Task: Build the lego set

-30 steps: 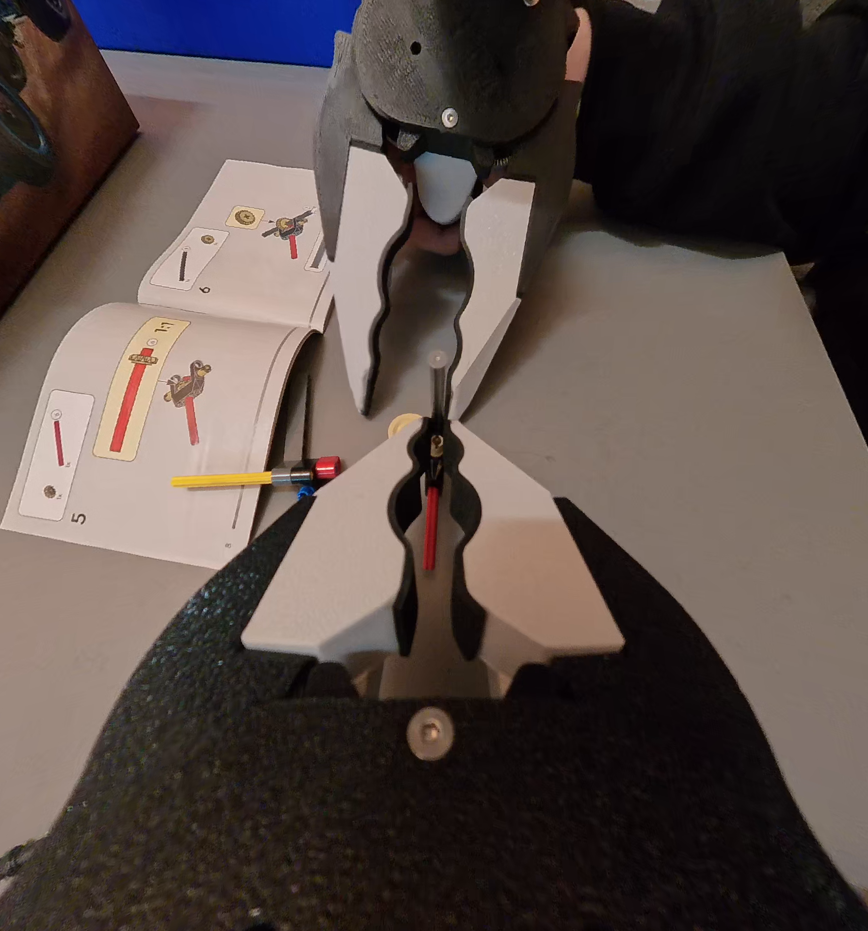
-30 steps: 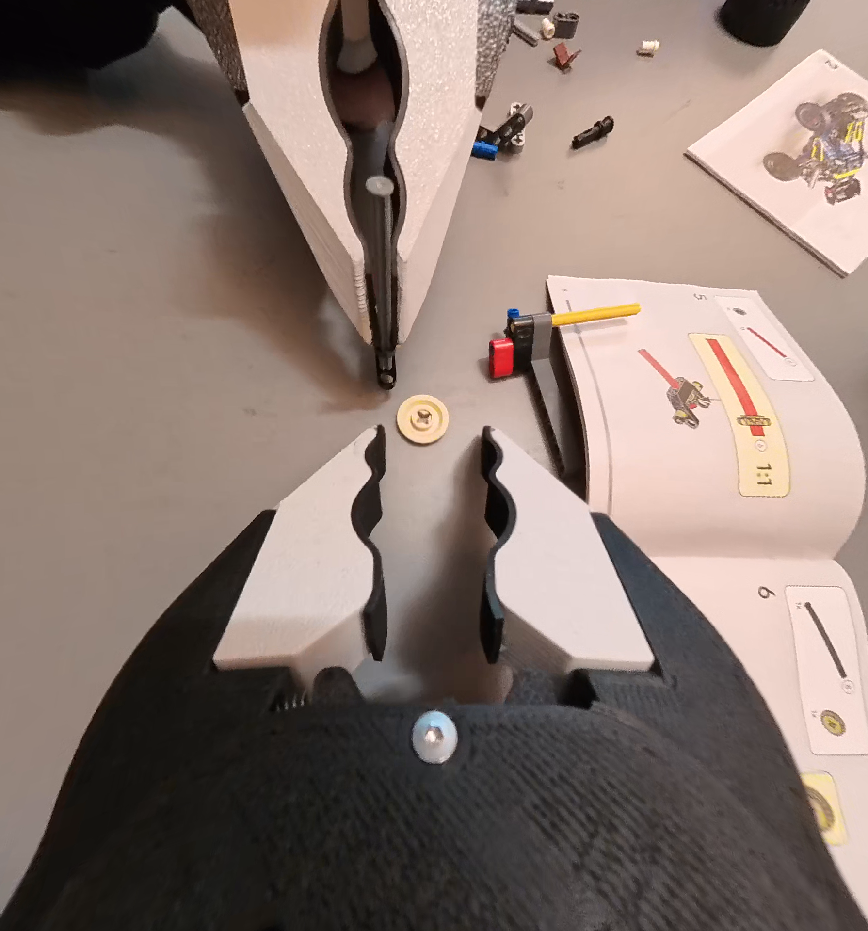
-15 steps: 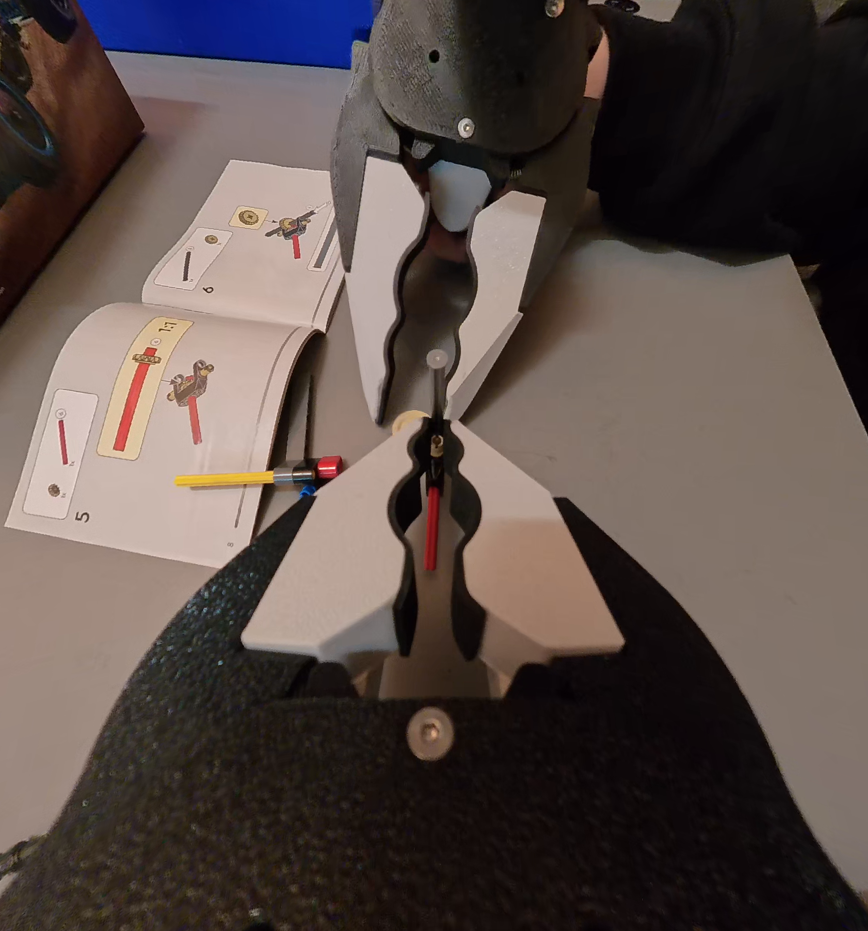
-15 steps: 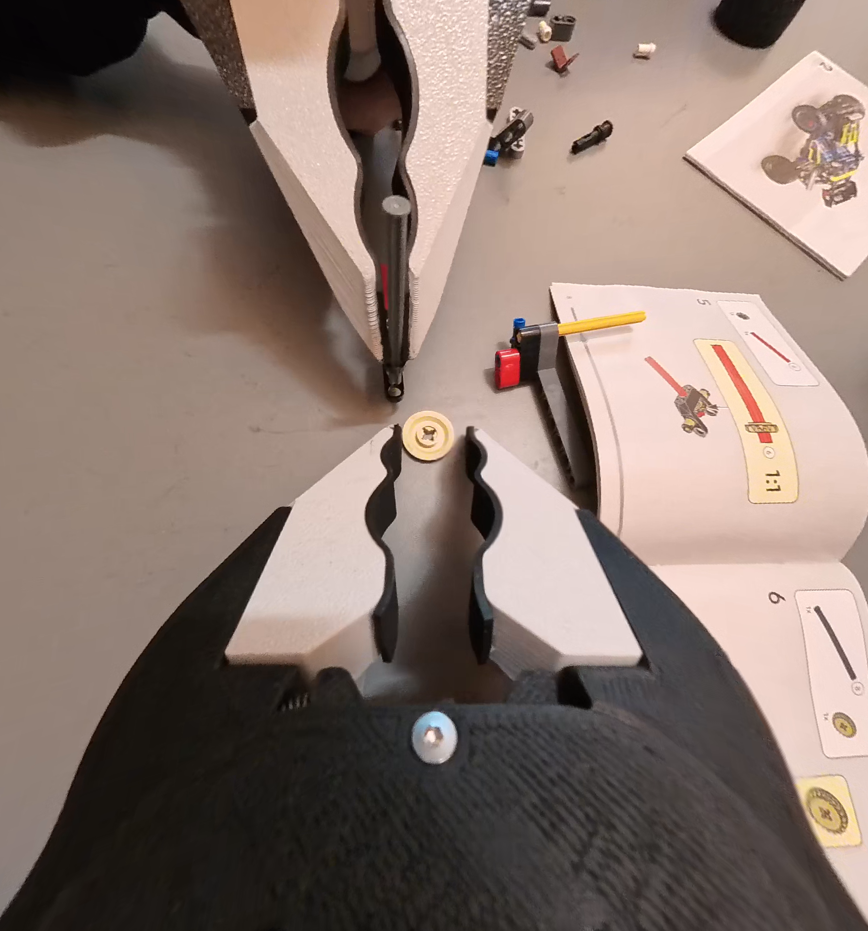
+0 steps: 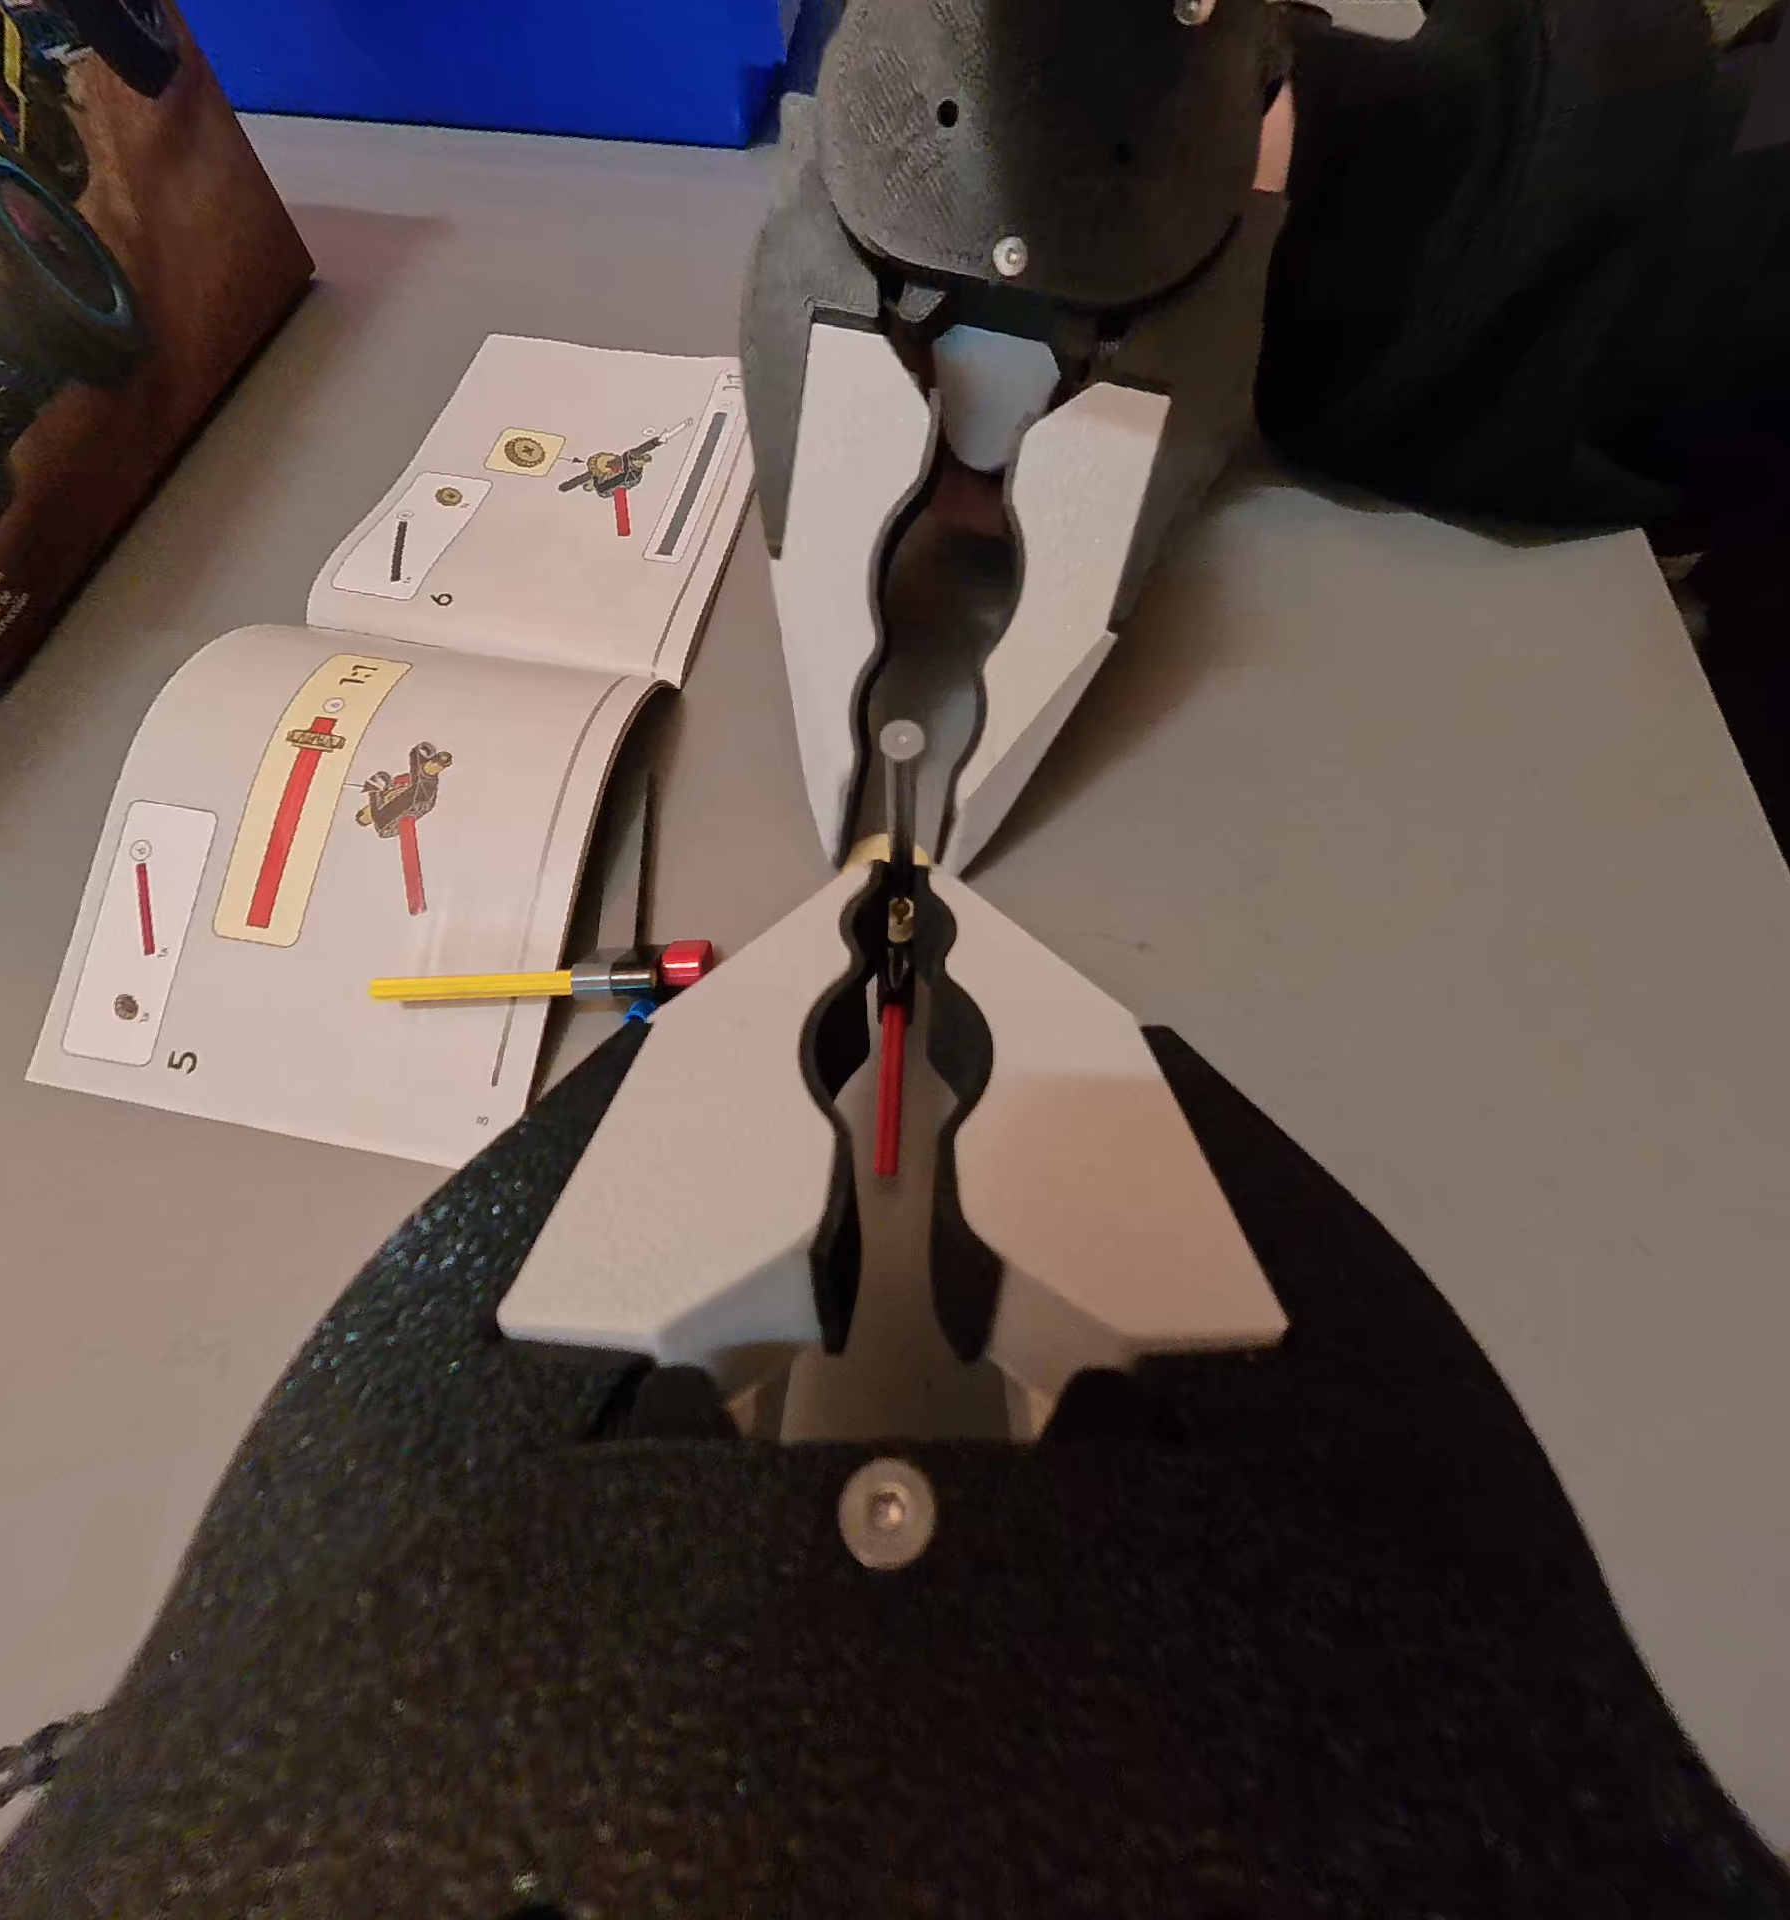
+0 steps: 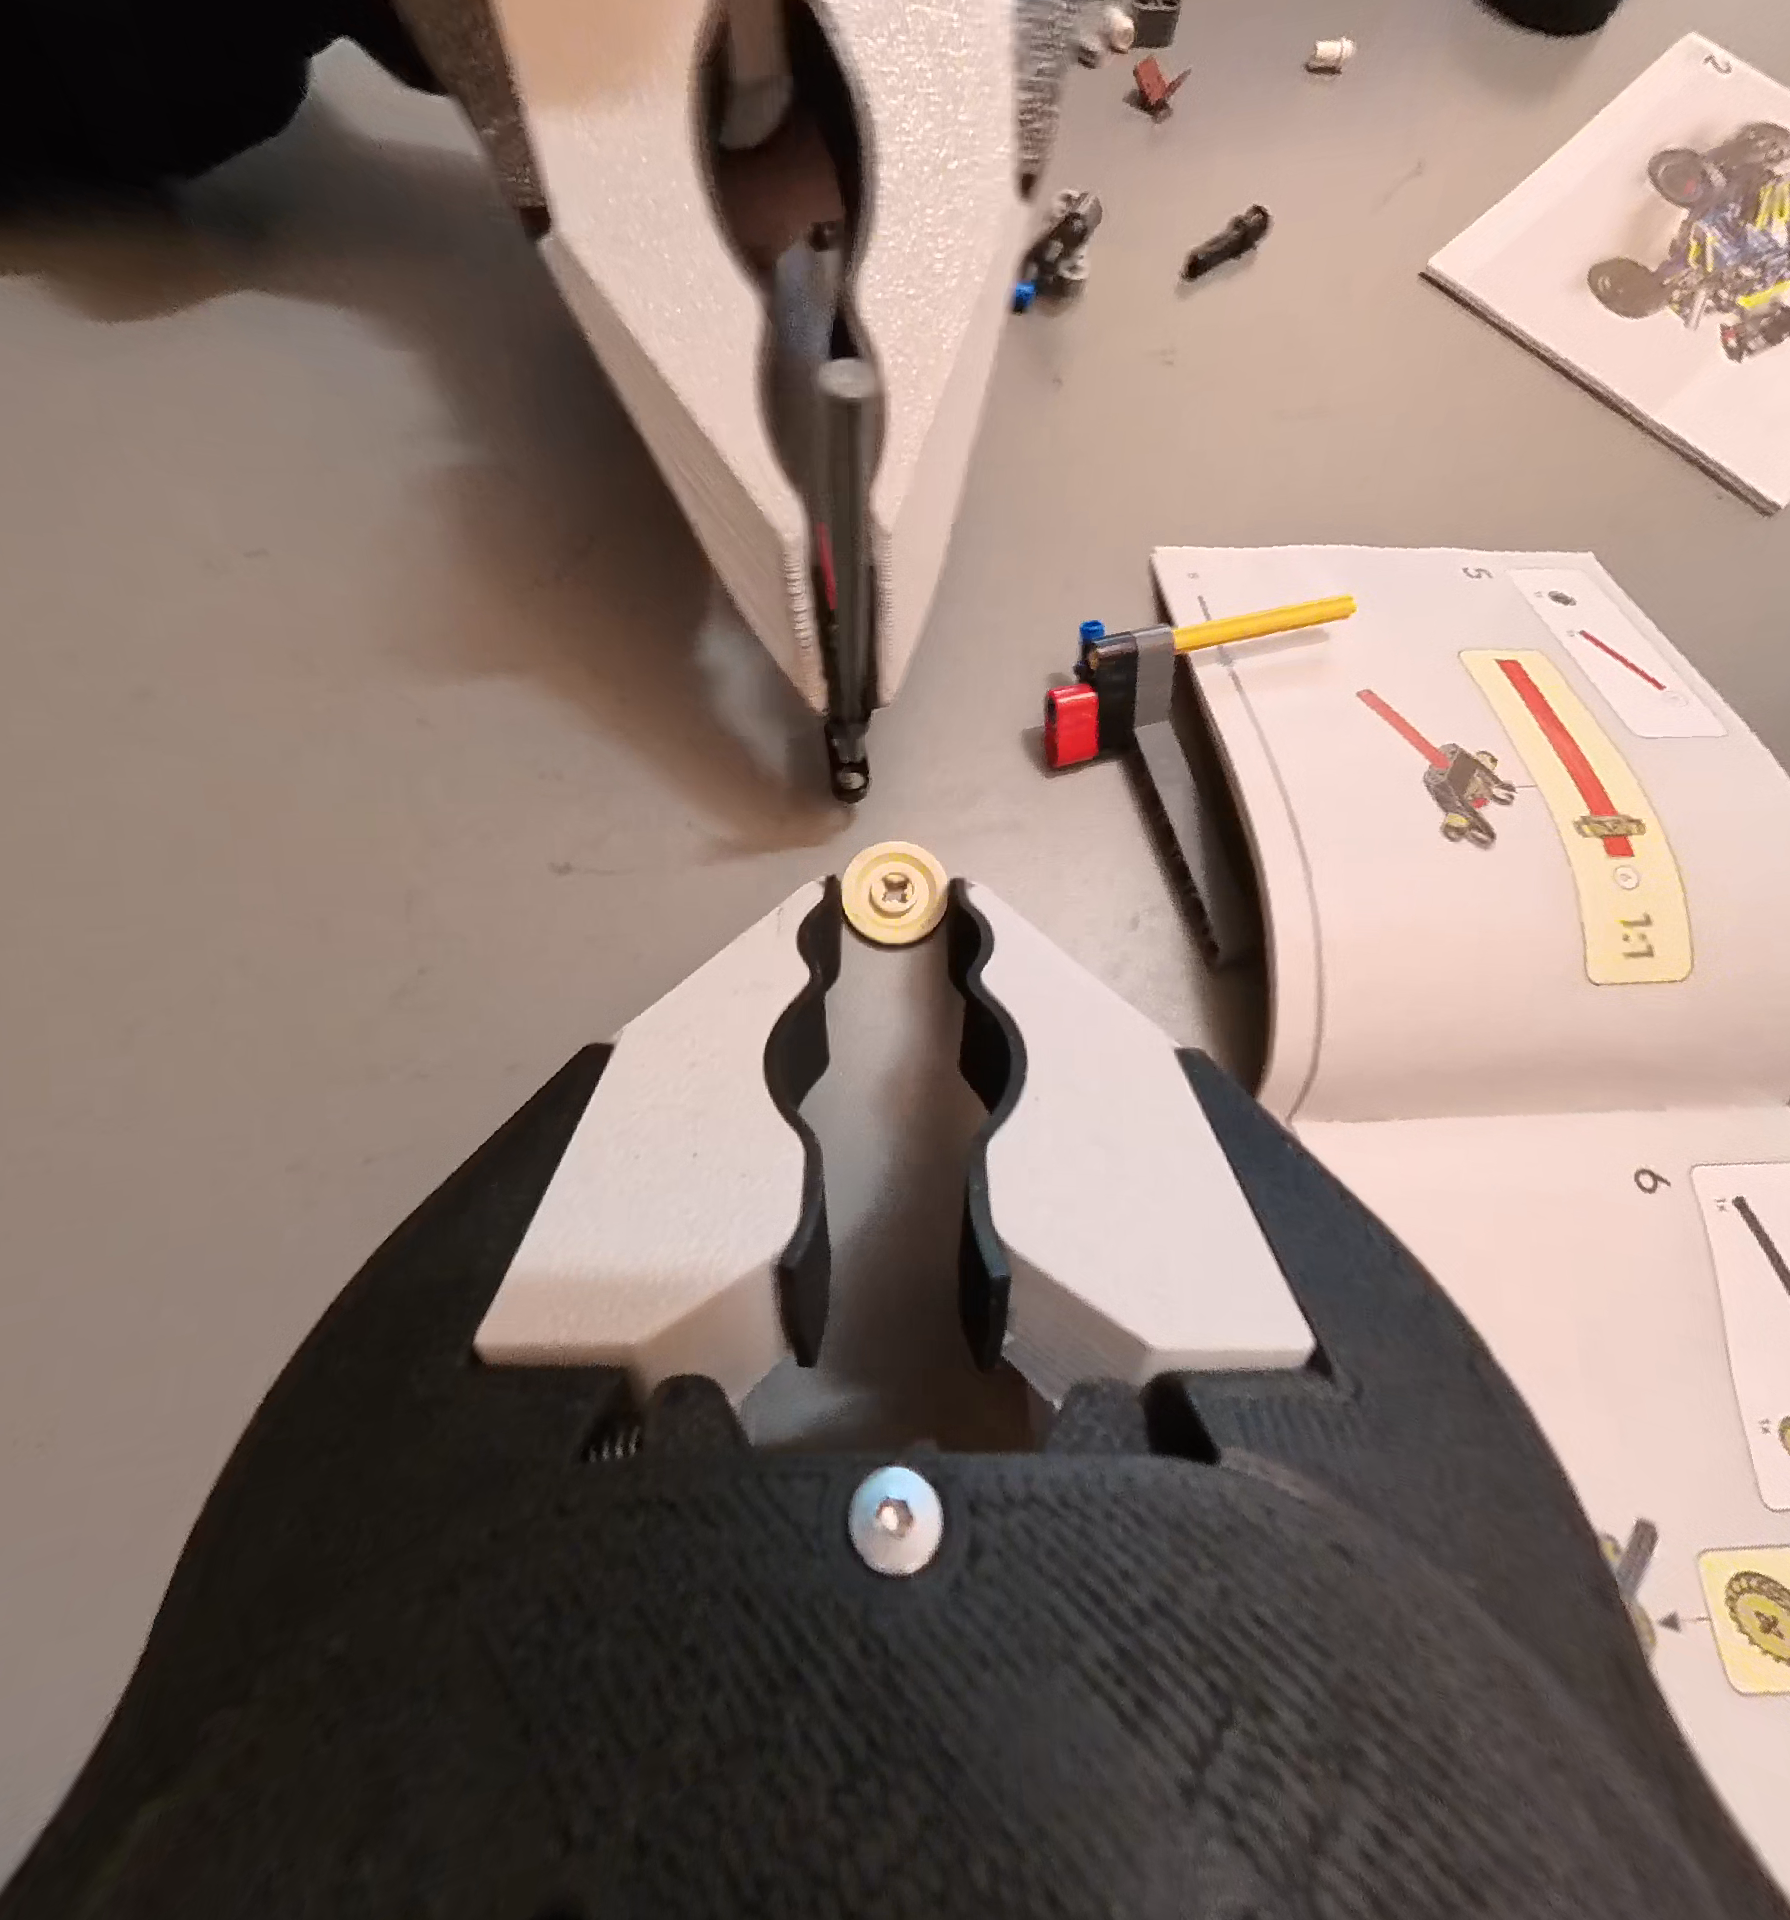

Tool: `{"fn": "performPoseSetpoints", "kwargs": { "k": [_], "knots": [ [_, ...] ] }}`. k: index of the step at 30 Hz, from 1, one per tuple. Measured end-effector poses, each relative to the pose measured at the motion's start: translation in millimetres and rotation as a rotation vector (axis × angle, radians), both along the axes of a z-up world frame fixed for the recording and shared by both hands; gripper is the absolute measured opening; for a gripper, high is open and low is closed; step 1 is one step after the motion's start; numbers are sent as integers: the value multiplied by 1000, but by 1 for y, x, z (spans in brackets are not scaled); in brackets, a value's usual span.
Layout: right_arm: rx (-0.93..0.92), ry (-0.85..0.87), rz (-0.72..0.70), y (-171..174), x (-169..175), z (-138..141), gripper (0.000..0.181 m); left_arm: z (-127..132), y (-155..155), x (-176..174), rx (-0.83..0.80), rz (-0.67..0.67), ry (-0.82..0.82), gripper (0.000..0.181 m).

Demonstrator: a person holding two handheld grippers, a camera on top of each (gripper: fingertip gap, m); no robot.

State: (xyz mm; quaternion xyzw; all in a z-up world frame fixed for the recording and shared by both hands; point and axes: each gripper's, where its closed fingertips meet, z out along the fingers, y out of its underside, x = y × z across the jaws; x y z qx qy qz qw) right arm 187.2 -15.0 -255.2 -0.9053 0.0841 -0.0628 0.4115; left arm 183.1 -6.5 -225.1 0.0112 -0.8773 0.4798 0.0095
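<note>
My left gripper (image 5: 896, 894) is shut on a small assembly with a black axle (image 5: 901, 790) sticking up past the tips and a red axle (image 5: 889, 1091) between the fingers. In the right wrist view it (image 6: 849, 707) points down at the table, the assembly's black end (image 6: 849, 764) just beyond its tips. A tan round gear (image 6: 893, 896) lies flat on the grey table (image 6: 299, 831) just in front of that end. My right gripper (image 6: 893, 891) has its fingertips closed against the gear's two sides. In the left wrist view the gear (image 5: 870, 847) is mostly hidden.
An open instruction booklet (image 6: 1493, 831) lies to my right gripper's right, with a small yellow-axle and red-piece sub-assembly (image 6: 1130, 686) at its edge. A second booklet (image 6: 1701, 260) and loose small parts (image 6: 1223, 244) lie farther back. A product box (image 5: 60, 312) stands at the left. Both grippers' tips are close together, under 4 cm apart.
My right gripper moved forward around the tan gear and narrowed from wide open until its tips met the gear's sides. My left gripper stayed shut on its assembly, tilting slightly.
</note>
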Motion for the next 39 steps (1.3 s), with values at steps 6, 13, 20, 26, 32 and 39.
{"fn": "performPoseSetpoints", "kwargs": {
  "k": [6, 13, 20, 26, 32, 39],
  "knots": [
    [77, -44, 31, 9, -3, 13, 19, 0, 0, -1, 3, -2, -11, 2],
    [60, -55, 69, 12, -6, 11, 18, 0, -1, -2, 3, -9, -13, 2],
    [59, -80, 100, 18, -10, 11, 19, 0, -2, -3, 3, -9, -11, 1],
    [64, -67, 100, 18, -9, 11, 18, 0, -2, -4, 1, -14, -5, 2],
    [60, -70, 110, 21, -9, 11, 18, 0, -2, -3, 2, -13, -2, 1],
    [60, -76, 108, 21, -7, 11, 18, 0, -2, -3, 1, -10, -1, 2]
  ]
}}
